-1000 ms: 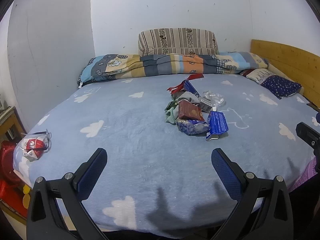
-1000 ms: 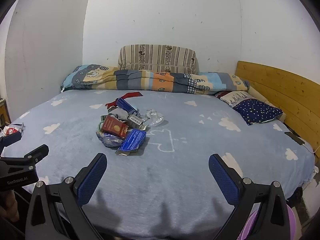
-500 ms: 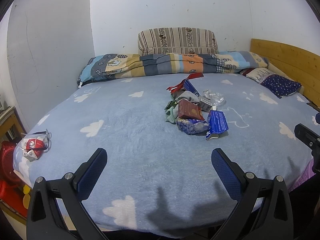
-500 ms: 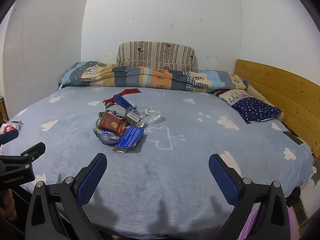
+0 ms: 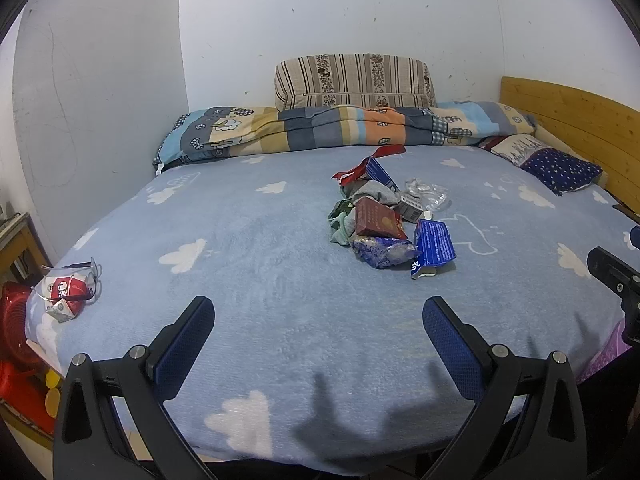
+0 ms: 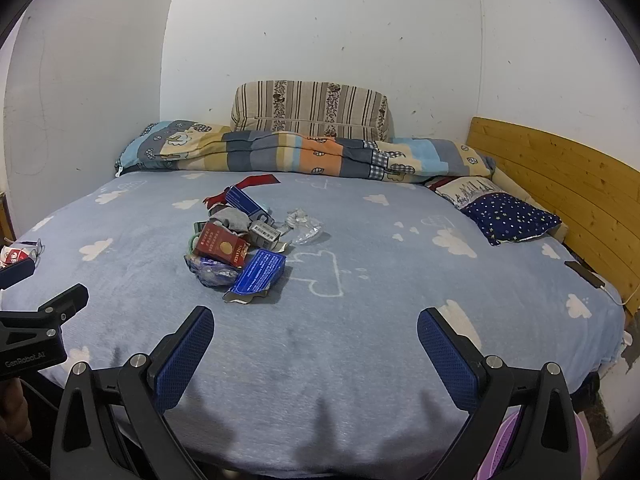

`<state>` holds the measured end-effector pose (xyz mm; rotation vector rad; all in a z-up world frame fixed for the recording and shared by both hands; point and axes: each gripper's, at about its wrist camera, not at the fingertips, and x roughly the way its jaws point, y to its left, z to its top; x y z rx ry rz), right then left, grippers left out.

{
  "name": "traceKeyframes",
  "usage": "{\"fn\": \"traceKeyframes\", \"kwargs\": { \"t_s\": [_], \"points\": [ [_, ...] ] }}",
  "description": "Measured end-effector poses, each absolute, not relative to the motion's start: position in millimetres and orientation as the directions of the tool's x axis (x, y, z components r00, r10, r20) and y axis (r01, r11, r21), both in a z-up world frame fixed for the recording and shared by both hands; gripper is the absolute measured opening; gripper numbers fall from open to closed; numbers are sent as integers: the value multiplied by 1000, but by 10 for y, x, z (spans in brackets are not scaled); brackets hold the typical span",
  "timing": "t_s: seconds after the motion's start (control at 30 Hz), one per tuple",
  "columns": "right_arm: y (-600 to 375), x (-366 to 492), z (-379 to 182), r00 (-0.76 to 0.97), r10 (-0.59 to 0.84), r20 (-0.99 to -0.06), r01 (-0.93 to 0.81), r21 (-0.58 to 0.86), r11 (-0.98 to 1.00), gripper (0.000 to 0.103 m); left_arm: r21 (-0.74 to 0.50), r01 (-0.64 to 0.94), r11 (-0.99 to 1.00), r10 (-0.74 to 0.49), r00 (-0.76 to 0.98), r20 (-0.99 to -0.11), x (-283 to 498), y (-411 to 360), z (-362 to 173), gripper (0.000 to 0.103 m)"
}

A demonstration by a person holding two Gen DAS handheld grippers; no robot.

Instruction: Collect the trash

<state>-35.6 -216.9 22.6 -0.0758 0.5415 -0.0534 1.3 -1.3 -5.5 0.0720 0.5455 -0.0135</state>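
Both the left gripper (image 5: 318, 334) and the right gripper (image 6: 314, 342) have fingers wide apart, holding nothing, above the near edge of the pale blue cloud-pattern bed blanket (image 5: 248, 280). The heap of crumpled wrappers and small boxes (image 6: 236, 246) lies far from them, mid-bed.

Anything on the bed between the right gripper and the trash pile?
Nothing visible. Only bare blue blanket lies between the open right gripper and the trash pile. The blue packet is the nearest piece. The open left gripper stands off to the side.
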Motion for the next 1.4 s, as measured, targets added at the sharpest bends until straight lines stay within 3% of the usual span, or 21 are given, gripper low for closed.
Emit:
{"fn": "traceKeyframes", "kwargs": {
  "t_s": [0.63, 0.8, 1.0, 1.1, 1.17, 1.23, 1.4],
  "points": [
    [-2193, -357, 196, 874, -50, -483, 40, -30, 999, 102, 52, 35, 998, -3, 852, -523, 20, -36, -94, 103],
    [-2255, -302, 145, 874, -33, -485, 42, 7, 999, 102, 3, 68, 998, -53, 796, -603, 149, -106, -230, 103],
    [-2465, 119, -24, 775, 155, -613, 7, 253, 967, 99, -81, 75, 994, -110, 625, -773, 462, -49, -359, 103],
    [-2510, 366, -139, 728, 214, -652, 8, 320, 947, 90, -108, 54, 993, -120, 577, -808, 653, 24, -420, 93],
    [-2513, 564, -199, 684, 246, -687, 13, 349, 937, 84, -140, 32, 990, -133, 562, -816, 782, 77, -464, 78],
    [-2517, 762, -240, 639, 284, -715, 37, 397, 917, 83, -159, 9, 987, -139, 538, -831, 901, 127, -502, 68],
    [-2386, 1371, -249, 579, 312, -753, 61, 422, 904, 83, -178, -41, 983, -135, 496, -858, 1120, 302, -549, 55]
  ]
}}
